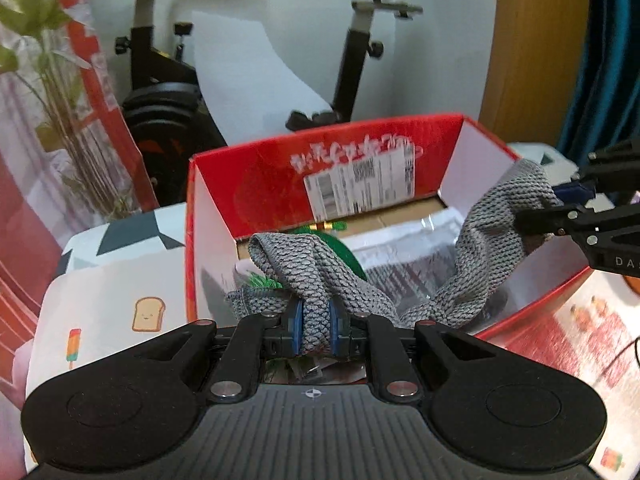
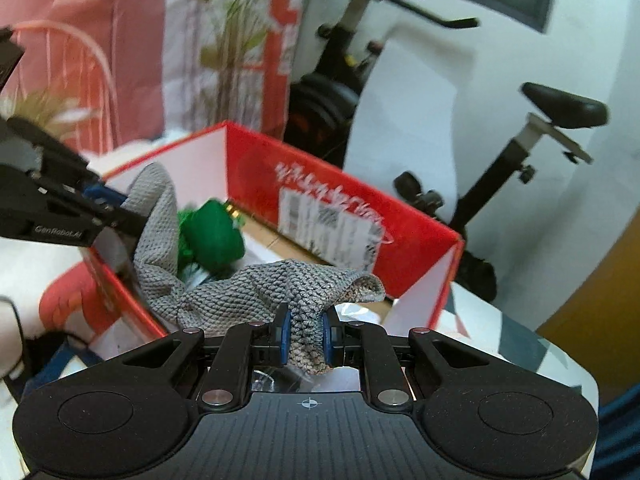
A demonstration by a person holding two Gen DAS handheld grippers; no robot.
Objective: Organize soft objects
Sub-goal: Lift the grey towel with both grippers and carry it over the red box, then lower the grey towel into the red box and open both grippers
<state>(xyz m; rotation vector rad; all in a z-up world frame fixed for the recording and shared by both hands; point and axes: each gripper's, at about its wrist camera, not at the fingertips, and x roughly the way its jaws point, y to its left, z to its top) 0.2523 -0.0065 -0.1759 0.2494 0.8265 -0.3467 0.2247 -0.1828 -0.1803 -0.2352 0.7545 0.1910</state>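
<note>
A grey knitted cloth (image 1: 320, 268) is stretched between the two claws right over the open red cardboard box (image 1: 280, 168), sagging in the middle so that its belly hangs down inside the box while both ends sit above the rim. The left claw (image 1: 316, 330) is clenched on one bunched end of the cloth, its blue pads (image 1: 297, 328) pressing the knit from both sides at the near edge of the box. The right claw (image 2: 305, 336) is likewise clamped on the other end, with a loose corner of the fabric flopping out above the pads; from the left wrist view this same claw shows at the box's right wall, gripping the cloth there. Down in the box, under and behind the cloth, lies a green soft object (image 2: 214, 236) with a bit of fringe, resting on what looks like clear plastic wrap over a brown cardboard bottom. The far inner wall of the box carries a white shipping label (image 1: 360, 184) and some white lettering. The box stands on a table covered by a white cloth (image 1: 100, 300) printed with little toast and ice-lolly pictures. Behind the box stands a black exercise bike (image 1: 360, 40) against a white wall, and to the box's left a leafy plant (image 1: 52, 60) in front of red-and-white panels.
</note>
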